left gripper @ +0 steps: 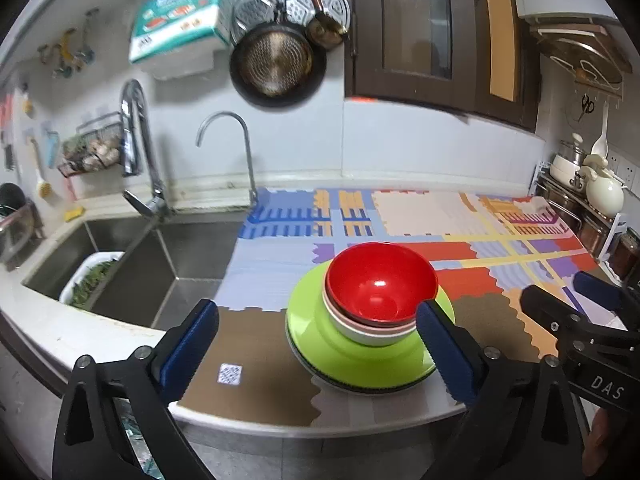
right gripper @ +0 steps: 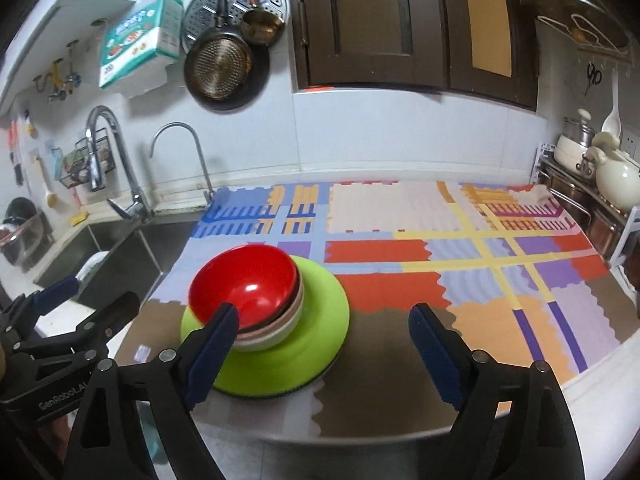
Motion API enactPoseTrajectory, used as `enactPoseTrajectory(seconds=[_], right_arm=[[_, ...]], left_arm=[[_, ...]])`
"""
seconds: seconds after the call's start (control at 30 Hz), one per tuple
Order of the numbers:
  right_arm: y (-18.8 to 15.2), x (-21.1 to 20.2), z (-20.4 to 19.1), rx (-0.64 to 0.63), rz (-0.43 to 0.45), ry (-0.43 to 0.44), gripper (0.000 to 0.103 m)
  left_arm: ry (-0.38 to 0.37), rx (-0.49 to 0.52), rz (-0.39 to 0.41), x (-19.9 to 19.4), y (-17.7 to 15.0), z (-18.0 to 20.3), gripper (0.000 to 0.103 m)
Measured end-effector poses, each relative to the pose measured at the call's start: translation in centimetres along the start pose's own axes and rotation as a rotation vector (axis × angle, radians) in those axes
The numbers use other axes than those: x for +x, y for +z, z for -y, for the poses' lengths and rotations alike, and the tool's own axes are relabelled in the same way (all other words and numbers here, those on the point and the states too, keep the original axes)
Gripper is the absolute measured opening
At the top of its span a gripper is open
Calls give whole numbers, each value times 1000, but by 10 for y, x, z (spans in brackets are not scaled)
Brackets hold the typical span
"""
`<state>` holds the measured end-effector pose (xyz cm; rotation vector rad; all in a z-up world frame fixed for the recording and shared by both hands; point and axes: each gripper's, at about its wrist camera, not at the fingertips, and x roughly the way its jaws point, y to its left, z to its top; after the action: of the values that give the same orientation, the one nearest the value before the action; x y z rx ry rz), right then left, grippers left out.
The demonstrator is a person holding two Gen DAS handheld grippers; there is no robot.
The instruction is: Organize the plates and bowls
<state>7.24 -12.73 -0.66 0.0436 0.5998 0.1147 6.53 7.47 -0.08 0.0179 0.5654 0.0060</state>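
A red bowl [left gripper: 376,280] [right gripper: 244,276] tops a nest of brown, pink and cream bowls. The nest stands on a lime-green plate [left gripper: 352,356] [right gripper: 316,320], which lies on a darker-rimmed plate near the front of the patterned mat [left gripper: 420,212]. My left gripper [left gripper: 318,316] is open in front of the stack and holds nothing; its right finger overlaps the plate's right edge in the left wrist view. My right gripper [right gripper: 324,312] is open too, just right of the stack and empty. Each gripper also shows at the edge of the other's view: the right gripper [left gripper: 560,286], the left gripper [right gripper: 94,294].
A steel sink [left gripper: 132,276] with two faucets lies left of the mat, and a white basket of greens [left gripper: 90,280] sits in it. A rack of pots and a cream kettle [left gripper: 604,192] stands at the right end. Pans hang on the wall. The counter's front edge [left gripper: 320,424] is close below the stack.
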Motion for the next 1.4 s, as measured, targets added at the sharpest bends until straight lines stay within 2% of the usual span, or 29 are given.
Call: enactPoseTrajectory(seconds=[0.3, 0.6, 0.93, 1.4], right_arm=[[-29, -61, 9, -7, 59, -12, 92], [-51, -104, 9, 5, 85, 1, 92], [-73, -135, 5, -7, 101, -4, 92], [-85, -162, 10, -6, 118, -29, 92]], left_arm=[[52, 14, 75, -60, -24, 10, 103], [51, 24, 101, -105, -44, 14, 103], [67, 38, 105, -134, -62, 15, 103], [32, 47, 124, -154, -69, 23, 103]])
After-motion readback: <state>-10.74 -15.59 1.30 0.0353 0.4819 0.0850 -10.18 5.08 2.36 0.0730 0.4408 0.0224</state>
